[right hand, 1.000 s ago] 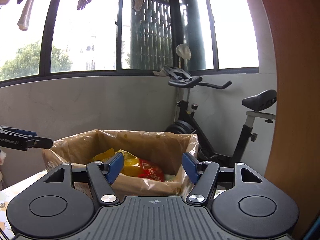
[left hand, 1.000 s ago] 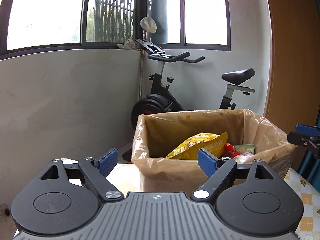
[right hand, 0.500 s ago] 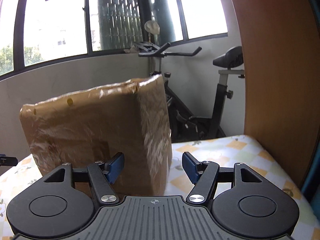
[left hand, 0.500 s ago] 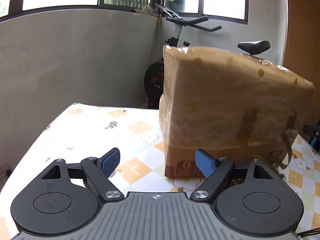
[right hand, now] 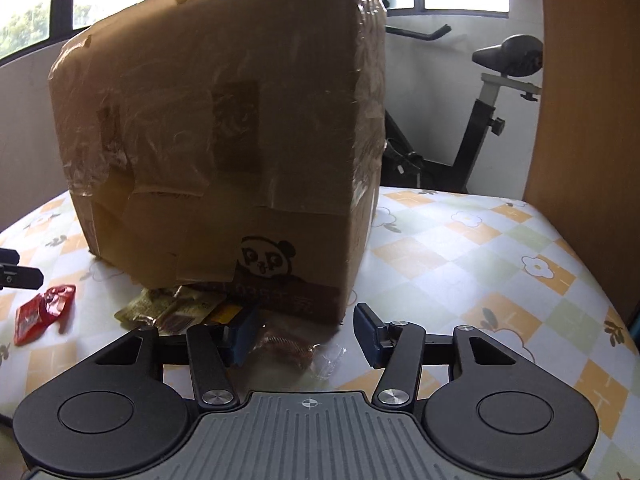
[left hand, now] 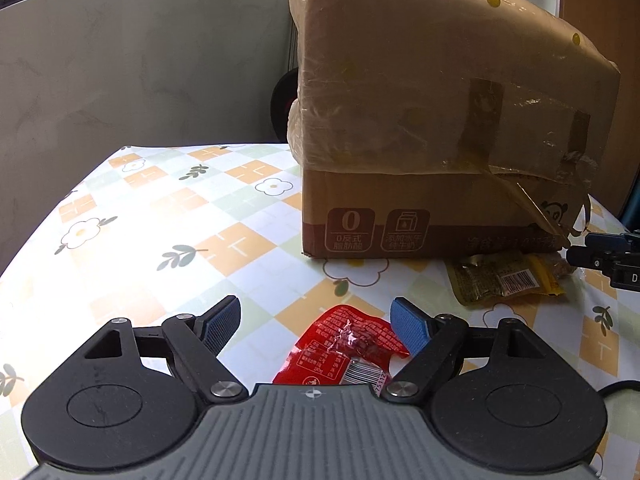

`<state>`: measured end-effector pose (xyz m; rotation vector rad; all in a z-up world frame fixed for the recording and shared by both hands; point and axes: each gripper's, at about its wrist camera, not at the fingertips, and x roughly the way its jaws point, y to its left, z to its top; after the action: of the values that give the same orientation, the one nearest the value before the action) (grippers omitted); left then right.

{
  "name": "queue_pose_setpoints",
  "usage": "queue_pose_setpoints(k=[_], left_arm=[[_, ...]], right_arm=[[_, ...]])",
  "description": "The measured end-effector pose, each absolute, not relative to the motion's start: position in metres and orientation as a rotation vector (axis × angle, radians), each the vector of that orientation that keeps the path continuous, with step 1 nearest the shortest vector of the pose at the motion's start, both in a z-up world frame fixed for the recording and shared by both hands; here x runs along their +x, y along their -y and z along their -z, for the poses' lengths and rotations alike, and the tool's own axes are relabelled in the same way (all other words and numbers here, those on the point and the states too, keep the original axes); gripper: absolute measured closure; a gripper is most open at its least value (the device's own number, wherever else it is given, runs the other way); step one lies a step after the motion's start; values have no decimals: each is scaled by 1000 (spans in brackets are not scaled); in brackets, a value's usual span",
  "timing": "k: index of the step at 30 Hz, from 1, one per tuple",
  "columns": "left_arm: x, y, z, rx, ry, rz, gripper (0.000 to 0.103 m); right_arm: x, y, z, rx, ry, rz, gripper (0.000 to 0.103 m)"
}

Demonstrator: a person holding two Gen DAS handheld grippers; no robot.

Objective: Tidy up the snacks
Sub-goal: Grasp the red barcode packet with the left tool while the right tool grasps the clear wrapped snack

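Note:
A taped cardboard box (left hand: 420,128) stands on the table; it also shows in the right wrist view (right hand: 224,152). My left gripper (left hand: 316,326) is open, low over a red snack packet (left hand: 344,348) lying between its fingers. The red packet also shows in the right wrist view (right hand: 42,312). My right gripper (right hand: 306,334) is open, low over a clear-wrapped brown snack (right hand: 286,348) between its fingers. A yellow-brown packet (left hand: 504,280) lies at the box's foot, seen too in the right wrist view (right hand: 172,310).
The table has a flowered checked cloth (left hand: 160,240). A grey wall (left hand: 140,72) is behind it. An exercise bike (right hand: 480,120) stands past the far edge. A wooden panel (right hand: 588,100) rises at the table's right side.
Both grippers have dropped from above the box's open top down to table level in front of it. The loose packets on the cloth have come into view.

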<state>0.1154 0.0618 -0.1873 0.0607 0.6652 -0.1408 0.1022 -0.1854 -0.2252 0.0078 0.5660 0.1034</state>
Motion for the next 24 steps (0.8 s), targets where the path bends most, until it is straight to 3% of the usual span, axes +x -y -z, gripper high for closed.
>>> queue_pose_setpoints(k=[9, 24], left_arm=[[108, -58, 194, 68, -683, 161, 19], [107, -56, 198, 60, -698, 174, 19]], right_arm=[[101, 173, 233, -184, -651, -147, 53], [128, 163, 236, -230, -671, -182, 55]])
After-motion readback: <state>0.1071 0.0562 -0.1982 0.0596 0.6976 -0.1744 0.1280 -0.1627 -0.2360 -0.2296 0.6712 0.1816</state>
